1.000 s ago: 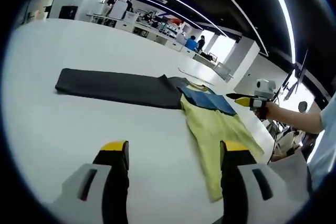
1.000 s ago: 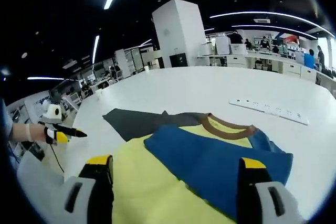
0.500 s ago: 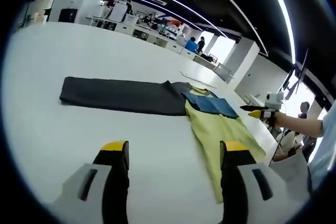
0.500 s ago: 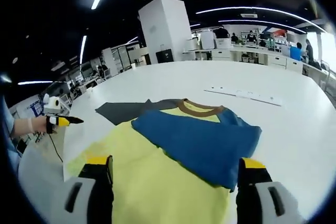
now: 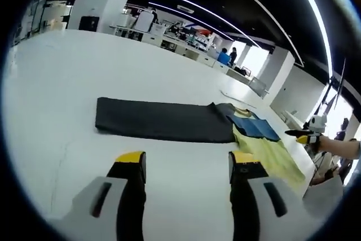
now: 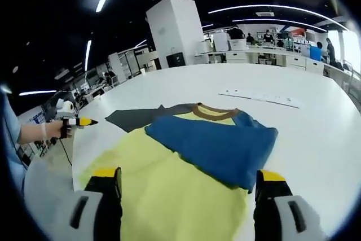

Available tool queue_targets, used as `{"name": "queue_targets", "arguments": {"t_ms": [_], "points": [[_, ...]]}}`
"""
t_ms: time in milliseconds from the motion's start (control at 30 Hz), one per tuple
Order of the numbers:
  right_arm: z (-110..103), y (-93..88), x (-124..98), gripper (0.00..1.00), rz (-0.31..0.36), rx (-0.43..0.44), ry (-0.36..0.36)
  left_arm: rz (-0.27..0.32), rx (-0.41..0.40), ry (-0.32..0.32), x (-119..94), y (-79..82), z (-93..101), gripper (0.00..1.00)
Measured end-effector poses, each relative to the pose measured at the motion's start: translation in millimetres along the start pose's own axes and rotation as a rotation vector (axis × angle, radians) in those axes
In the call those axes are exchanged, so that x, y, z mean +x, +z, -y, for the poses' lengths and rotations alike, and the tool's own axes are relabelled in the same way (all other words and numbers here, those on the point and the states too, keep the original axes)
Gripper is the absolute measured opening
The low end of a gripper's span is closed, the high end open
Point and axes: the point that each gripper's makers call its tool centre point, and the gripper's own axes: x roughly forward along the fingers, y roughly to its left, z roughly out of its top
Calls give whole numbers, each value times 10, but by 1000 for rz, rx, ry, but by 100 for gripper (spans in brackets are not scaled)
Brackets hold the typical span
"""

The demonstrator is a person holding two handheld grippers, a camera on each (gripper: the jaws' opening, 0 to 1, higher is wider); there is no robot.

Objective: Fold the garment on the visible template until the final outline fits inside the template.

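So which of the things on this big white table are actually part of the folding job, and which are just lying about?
Part of the job:
- yellow and blue T-shirt
- dark grey template it partly lies on
- left hand-held gripper and right hand-held gripper, both open and empty

Just lying about:
- a long white strip on the table beyond the shirt
- desks and people in the background

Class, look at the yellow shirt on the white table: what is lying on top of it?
A blue folded part lies across the upper yellow shirt, just below the brown collar. The yellow fabric beneath that blue layer is covered and cannot be seen.
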Motion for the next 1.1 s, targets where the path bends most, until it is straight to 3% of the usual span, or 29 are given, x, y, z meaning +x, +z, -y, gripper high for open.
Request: {"name": "queue_targets", "arguments": {"t_ms": [133,300,400,533,667,767,833,900,967,1100], "points": [[-27,-43,-95,100,8,56,6,11,12,57,27,63,-188,54],[-127,-77,-209,100,13,68,18,105,-33,176,34,192,-499,55],[-154,-87,-262,100,25,80,22,68,-24,223,80,169,-630,50],[-177,-117,-337,100,33,99,17,160,-120,279,161,327,-907,48],[-129,-105,-387,99,54,136,5,147,-179,306,221,260,-1063,38],[-133,-88,-415,99,60,144,1,165,-183,319,234,242,-1071,31],[-139,-72,-434,99,67,151,-4,175,-226,333,256,208,-1109,33],[-150,-51,-442,99,78,165,-4,156,-329,359,275,93,-1170,35],[-155,-47,-448,99,81,164,-6,200,-326,364,268,123,-1217,32],[-170,-69,-459,99,65,147,-10,229,-399,371,272,124,-1306,24]]}}
